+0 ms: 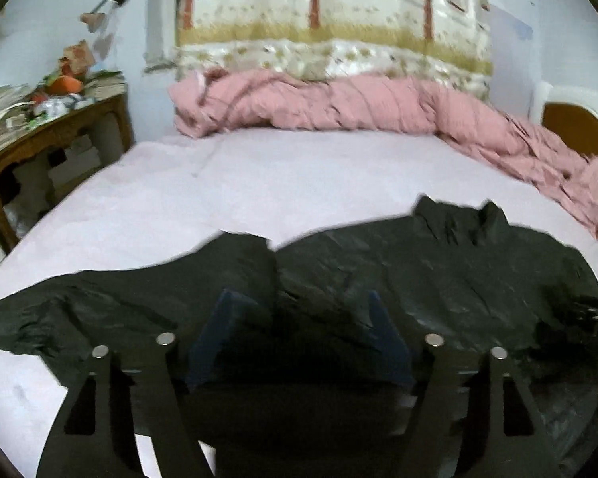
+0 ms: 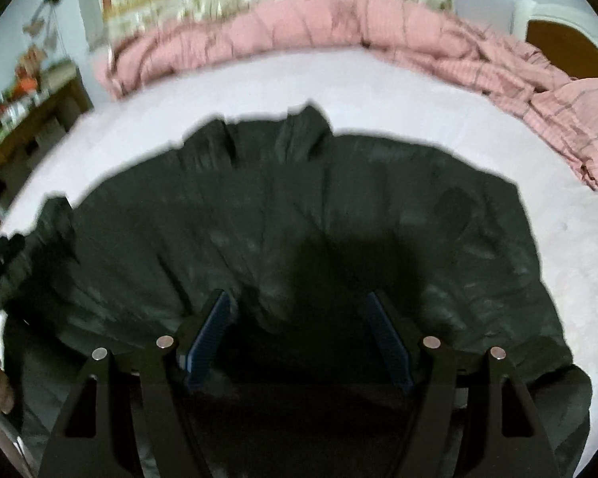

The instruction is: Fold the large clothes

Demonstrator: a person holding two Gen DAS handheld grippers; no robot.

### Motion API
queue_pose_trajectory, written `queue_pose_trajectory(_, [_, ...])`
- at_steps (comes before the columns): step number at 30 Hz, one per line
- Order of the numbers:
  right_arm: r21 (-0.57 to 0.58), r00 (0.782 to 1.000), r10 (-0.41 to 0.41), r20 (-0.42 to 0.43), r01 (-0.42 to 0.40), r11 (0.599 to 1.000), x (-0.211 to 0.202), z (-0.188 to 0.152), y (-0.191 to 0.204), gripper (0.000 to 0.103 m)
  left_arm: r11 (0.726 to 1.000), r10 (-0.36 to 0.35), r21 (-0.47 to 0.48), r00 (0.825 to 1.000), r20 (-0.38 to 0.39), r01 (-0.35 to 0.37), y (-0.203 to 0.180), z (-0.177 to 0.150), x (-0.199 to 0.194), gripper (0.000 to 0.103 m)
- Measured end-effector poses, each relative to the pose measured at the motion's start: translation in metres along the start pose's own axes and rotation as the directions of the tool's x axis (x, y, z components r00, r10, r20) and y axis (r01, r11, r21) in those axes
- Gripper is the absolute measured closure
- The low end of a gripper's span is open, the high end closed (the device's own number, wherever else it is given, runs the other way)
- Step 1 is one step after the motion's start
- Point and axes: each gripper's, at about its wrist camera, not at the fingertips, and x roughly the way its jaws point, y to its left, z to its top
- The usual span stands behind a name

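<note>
Dark garment (image 1: pixel 398 271) spread flat across pale bed sheet (image 1: pixel 259 183), collar toward twelve o'clock. Left gripper (image 1: pixel 299 310) poised over it, jaws wide, nothing between them. Right gripper (image 2: pixel 299 310) likewise above garment's middle, jaws wide and empty. Pink blanket (image 1: pixel 339 103) bunched along twelve o'clock edge; cluttered wooden side surface (image 1: pixel 56 135) at ten o'clock.

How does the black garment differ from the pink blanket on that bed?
The black garment is dark and lies spread fairly flat across the near part of the bed; the pink blanket is pale pink and bunched into a long roll along the far edge. The garment lies right under both grippers; the blanket lies well beyond them. Both are wrinkled cloth resting on the same bed.
</note>
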Motion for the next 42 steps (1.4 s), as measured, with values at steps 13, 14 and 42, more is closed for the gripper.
queue_pose_trajectory(13, [0.056,0.994,-0.034,0.106,0.028,0.998,-0.021,0.008,-0.022,0.029,0.966,0.127,-0.222,0.991,-0.047,-0.134,0.132,-0.005,-0.010,0.013])
queue_pose_trajectory(14, [0.058,0.994,-0.033,0.107,0.027,0.998,-0.021,0.008,-0.023,0.029,0.956,0.152,-0.247,0.987,-0.057,-0.162,0.149,-0.010,-0.009,0.013])
queue_pose_trajectory(42, [0.049,0.995,-0.053,0.079,0.049,0.998,-0.012,0.006,-0.021,0.029,0.906,0.080,-0.423,0.982,0.173,0.000,0.231,-0.029,-0.031,0.098])
